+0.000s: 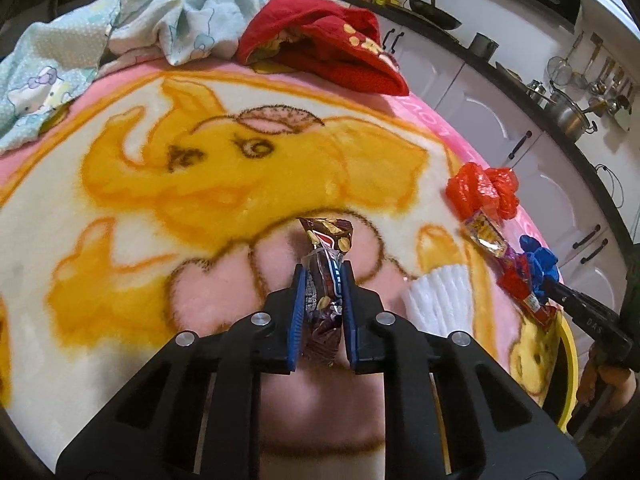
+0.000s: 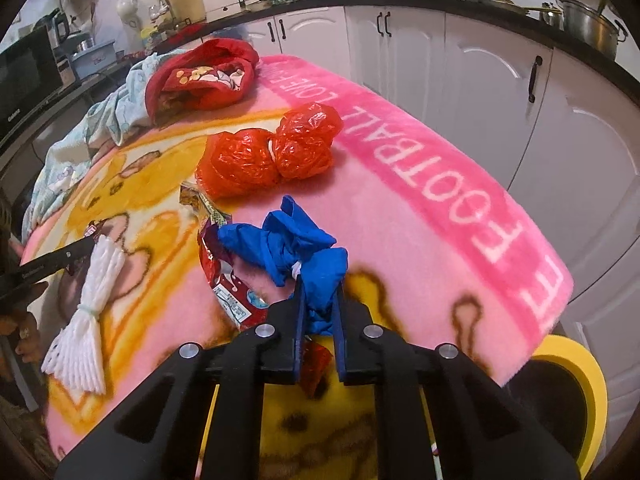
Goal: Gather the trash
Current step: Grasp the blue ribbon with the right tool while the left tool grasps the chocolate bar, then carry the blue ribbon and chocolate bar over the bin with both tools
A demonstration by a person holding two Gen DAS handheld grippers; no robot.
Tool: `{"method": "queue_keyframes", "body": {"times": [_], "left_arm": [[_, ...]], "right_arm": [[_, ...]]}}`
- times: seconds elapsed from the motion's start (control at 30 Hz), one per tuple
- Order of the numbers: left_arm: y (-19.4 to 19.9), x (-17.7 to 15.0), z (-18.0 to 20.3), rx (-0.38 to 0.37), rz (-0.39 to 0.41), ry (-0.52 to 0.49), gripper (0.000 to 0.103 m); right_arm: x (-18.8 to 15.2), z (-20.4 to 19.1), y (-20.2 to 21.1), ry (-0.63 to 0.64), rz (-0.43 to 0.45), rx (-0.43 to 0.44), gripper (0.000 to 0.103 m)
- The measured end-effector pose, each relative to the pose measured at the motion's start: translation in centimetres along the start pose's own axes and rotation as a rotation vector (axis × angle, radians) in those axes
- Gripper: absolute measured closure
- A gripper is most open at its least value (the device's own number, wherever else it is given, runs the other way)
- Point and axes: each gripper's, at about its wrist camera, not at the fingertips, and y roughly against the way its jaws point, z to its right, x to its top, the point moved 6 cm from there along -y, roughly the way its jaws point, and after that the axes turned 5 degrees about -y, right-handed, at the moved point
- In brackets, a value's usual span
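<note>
Lying over the bench: a pink fleece blanket with yellow cartoon figures and white lettering along its right edge.

Pinching a brown candy-bar wrapper between blue pads: the left gripper, jaws nearly closed, wrapper standing up from the fingers, its far end poking out beyond the tips, over the middle of the blanket.

Clamping a crumpled blue plastic bag: the right gripper, jaws nearly closed on the bag's lower folds, near the blanket's right edge.

Lying just left of the blue bag, partly under it: a red snack wrapper.

Sitting beyond the blue bag, toward the far right edge: a knotted red plastic bag.

Resting left of the red wrapper, apart from both grippers: a white foam fruit net, tied at its middle.

Lying between the red bag and the red wrapper: a yellow printed wrapper.

Heaped at the far edge: a red cloth and a pale patterned cloth.

Standing below the blanket's near right corner: a yellow-rimmed bin.
</note>
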Motion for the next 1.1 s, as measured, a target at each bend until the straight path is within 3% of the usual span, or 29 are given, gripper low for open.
{"method": "queue_keyframes", "body": {"times": [0.53, 1.1], "left_arm": [[5.3, 0.6, 5.2, -0.043, 0.124, -0.119, 0.092], [6.6, -0.2, 13.9, -0.13, 0.142, -0.28, 0.092]], "right_arm": [[-0.2, -0.2, 4.9, 0.013, 0.07, 0.014, 0.092], [-0.9, 0.4, 11.3, 0.01, 0.151, 0.049, 0.092]]}}
